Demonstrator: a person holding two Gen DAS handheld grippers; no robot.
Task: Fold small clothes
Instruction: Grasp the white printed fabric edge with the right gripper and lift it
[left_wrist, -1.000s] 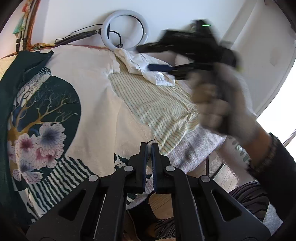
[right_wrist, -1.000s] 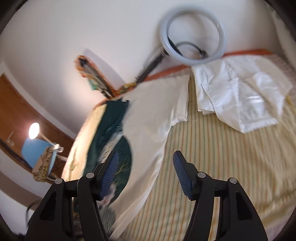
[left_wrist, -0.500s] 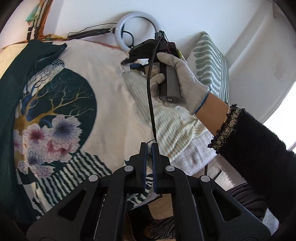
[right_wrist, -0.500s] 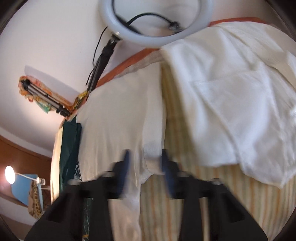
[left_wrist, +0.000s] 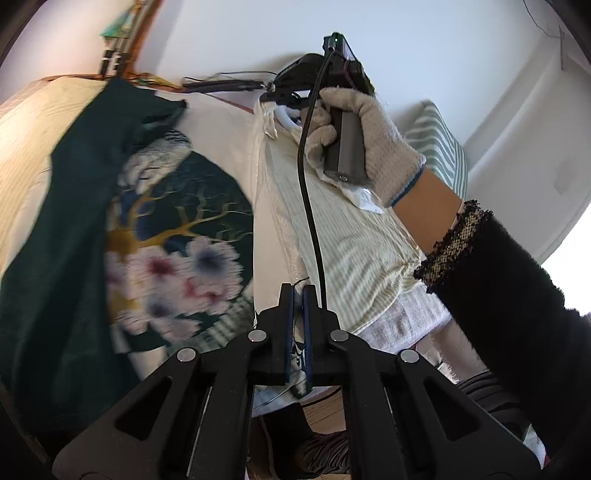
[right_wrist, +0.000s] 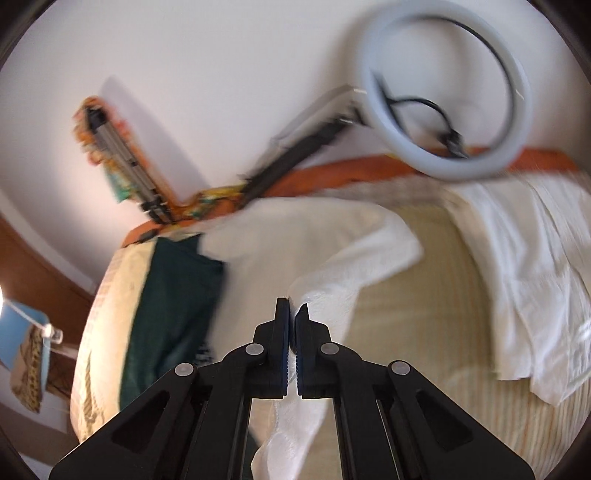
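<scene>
Bed (right_wrist: 424, 314) — covered by a yellow-green striped sheet; carries every textile listed below.

Printed garment (left_wrist: 177, 229) — cream cloth with a dark green panel, a gold tree and pink-white blossoms; fills the left wrist view from 8 to 11 o'clock. Its cream right edge is lifted at both ends, toward 12 o'clock and toward 6 o'clock.

White shirt (right_wrist: 528, 295) — crumpled, lying on the striped sheet at 3 o'clock in the right wrist view, apart from the printed garment.

Ring light (right_wrist: 447, 88) — pale hoop with a black cable, on a dark stand, at 1 o'clock by the white wall.

Striped pillow (left_wrist: 439, 155) — green and white, at 2 o'clock in the left wrist view, behind the gloved hand.

Right hand (left_wrist: 354, 136) — grey knit glove, black sleeve; grips a dark handle trailing a black cable.

Right gripper (right_wrist: 292, 314) — jaws have just been closing; now pinched on the garment's white edge.

Left gripper (left_wrist: 298, 295) — jaws pressed together on the garment's near hem, cloth showing between the pads.
</scene>
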